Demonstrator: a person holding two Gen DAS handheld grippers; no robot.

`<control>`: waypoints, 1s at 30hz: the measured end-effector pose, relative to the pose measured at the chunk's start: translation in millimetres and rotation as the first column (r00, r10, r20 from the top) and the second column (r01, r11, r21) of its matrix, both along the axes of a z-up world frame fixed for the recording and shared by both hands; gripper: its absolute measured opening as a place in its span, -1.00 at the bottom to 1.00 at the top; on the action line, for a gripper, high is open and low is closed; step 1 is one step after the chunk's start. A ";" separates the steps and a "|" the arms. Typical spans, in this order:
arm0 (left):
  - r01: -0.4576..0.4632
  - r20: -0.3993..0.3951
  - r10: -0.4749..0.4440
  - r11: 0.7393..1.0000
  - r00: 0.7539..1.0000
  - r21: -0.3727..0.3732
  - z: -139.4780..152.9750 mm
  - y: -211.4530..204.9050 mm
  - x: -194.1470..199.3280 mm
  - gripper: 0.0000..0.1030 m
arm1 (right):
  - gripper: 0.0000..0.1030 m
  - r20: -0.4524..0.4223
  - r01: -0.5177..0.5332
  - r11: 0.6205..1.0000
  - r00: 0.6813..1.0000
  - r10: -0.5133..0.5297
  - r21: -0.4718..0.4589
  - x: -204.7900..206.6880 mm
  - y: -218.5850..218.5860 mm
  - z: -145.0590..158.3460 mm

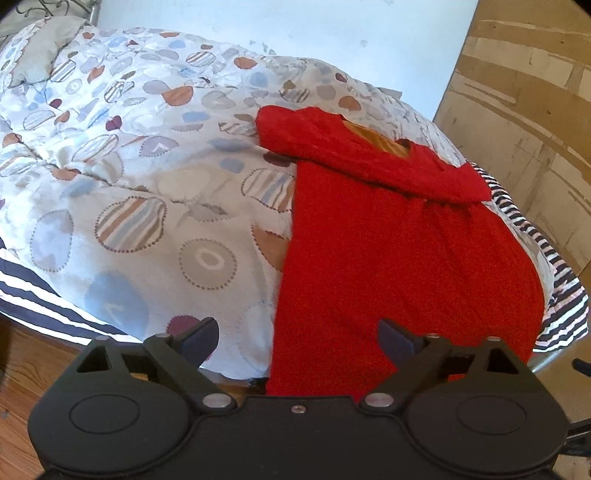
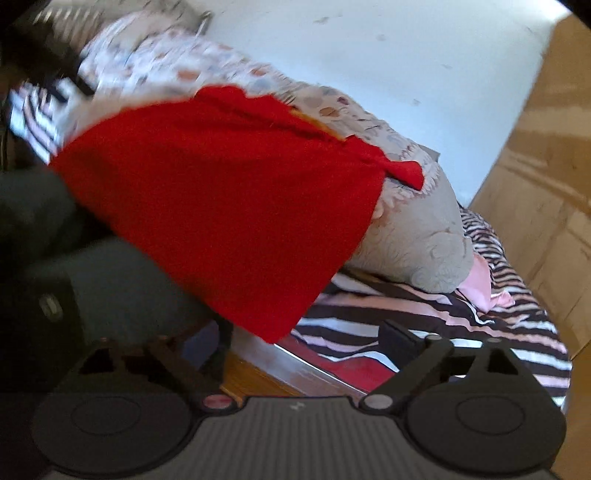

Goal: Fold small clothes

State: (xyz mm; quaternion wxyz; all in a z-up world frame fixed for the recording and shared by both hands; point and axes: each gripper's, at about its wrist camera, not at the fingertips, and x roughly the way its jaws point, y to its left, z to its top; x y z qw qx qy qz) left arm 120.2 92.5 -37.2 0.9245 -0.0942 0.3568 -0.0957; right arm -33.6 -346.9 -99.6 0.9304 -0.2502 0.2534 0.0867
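Observation:
A small red knitted garment (image 1: pixel 399 251) lies on the patterned duvet (image 1: pixel 147 177) with its sleeves folded across the chest and its hem hanging over the bed's near edge. An orange lining (image 1: pixel 380 142) shows at the neck. My left gripper (image 1: pixel 299 343) is open and empty, just in front of the hem. In the right wrist view the same garment (image 2: pixel 229 206) drapes over the bed edge. My right gripper (image 2: pixel 306 343) is open and empty, below and to the right of the hem, over the striped sheet (image 2: pixel 461 317).
A grey pillow (image 1: pixel 44 48) lies at the head of the bed. A rolled grey blanket (image 2: pixel 417 247) and pink cloth (image 2: pixel 484 288) lie on the striped sheet. A wooden wardrobe (image 1: pixel 524 110) stands right, the white wall (image 1: pixel 295 29) behind, wooden floor (image 1: pixel 22 373) below.

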 end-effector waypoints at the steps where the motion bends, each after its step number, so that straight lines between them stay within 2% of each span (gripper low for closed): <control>1: 0.002 0.000 -0.002 1.000 1.000 0.000 -0.5 -1.2 -0.7 0.83 | 0.91 0.003 -0.001 1.000 1.000 0.001 -0.011 2.5 2.0 -8.2; 6: 0.009 -0.004 -0.009 1.000 1.000 0.008 -0.6 -6.1 -2.9 0.85 | 0.92 0.055 0.023 0.998 0.998 -0.026 0.056 21.2 -5.6 -33.2; 12: 0.005 -0.016 -0.005 1.000 1.000 0.026 1.2 -4.6 -2.8 0.86 | 0.92 0.144 -0.028 0.994 0.989 0.042 -0.103 29.2 14.3 -68.3; 14: 0.003 -0.016 -0.003 1.000 1.000 0.029 2.7 -3.9 -2.5 0.87 | 0.92 0.242 0.019 0.987 0.970 0.021 -0.162 27.9 23.5 -76.5; 18: 0.005 -0.018 -0.004 0.999 1.000 0.047 5.2 -6.1 -1.1 0.87 | 0.95 0.408 0.091 0.979 0.913 -0.009 -0.182 22.0 29.5 -73.3; 20: 0.014 -0.015 -0.013 0.999 1.000 0.052 6.6 -8.8 -0.9 0.87 | 0.95 0.460 0.074 0.975 0.887 0.032 -0.211 14.2 32.8 -69.7; 22: 0.027 -0.007 -0.027 0.998 1.000 0.057 6.9 -12.9 -1.7 0.88 | 0.91 0.473 0.027 0.967 0.876 0.100 -0.254 6.8 35.4 -67.9; 25: 0.055 0.003 -0.055 0.996 0.998 0.064 5.9 -21.2 -2.3 0.89 | 0.53 0.434 -0.046 0.949 0.882 0.186 -0.313 0.5 37.8 -64.7; 26: 0.067 0.008 -0.068 0.996 0.998 0.063 5.5 -24.0 -3.2 0.89 | 0.23 0.409 -0.073 0.942 0.888 0.211 -0.327 -1.4 37.4 -62.5; 27: 0.083 0.015 -0.084 0.995 0.996 0.059 5.1 -26.9 -4.4 0.89 | -0.19 0.383 -0.095 0.937 0.895 0.229 -0.336 -2.9 36.6 -59.4; 29: 0.129 0.032 -0.132 0.990 0.991 0.060 4.4 -34.7 -8.2 0.90 | -0.68 0.343 -0.127 0.930 0.905 0.250 -0.344 -6.2 34.7 -50.8; 30: 0.155 0.043 -0.158 0.986 0.986 0.065 3.7 -37.9 -10.5 0.90 | -0.75 0.322 -0.152 0.929 0.909 0.265 -0.337 -7.5 34.8 -42.5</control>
